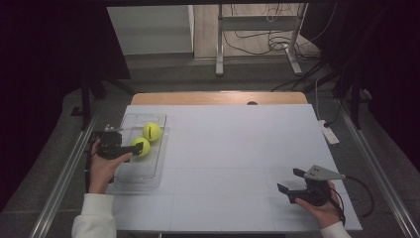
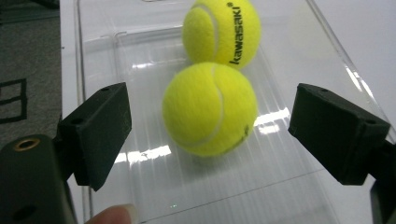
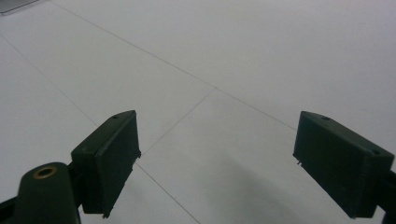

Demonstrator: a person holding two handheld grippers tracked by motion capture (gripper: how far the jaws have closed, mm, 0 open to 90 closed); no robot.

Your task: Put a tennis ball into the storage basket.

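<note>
Two yellow tennis balls lie in a clear plastic tray (image 1: 148, 168) at the table's left. The nearer ball (image 1: 141, 147) (image 2: 210, 108) sits just ahead of my left gripper (image 1: 137, 147) (image 2: 210, 133), whose jaws stand open on either side of it without touching. The farther ball (image 1: 152, 131) (image 2: 222, 31) carries black lettering and rests against the nearer one. My right gripper (image 1: 290, 181) (image 3: 215, 163) is open over the bare white table at the front right, nothing between its jaws.
The white table top (image 1: 233, 148) has thin seam lines. The tray's clear walls (image 2: 336, 51) rise beside the balls. A white power strip (image 1: 329, 133) lies at the table's right edge. Beyond the far edge stand a metal frame (image 1: 219, 44) and cables on the floor.
</note>
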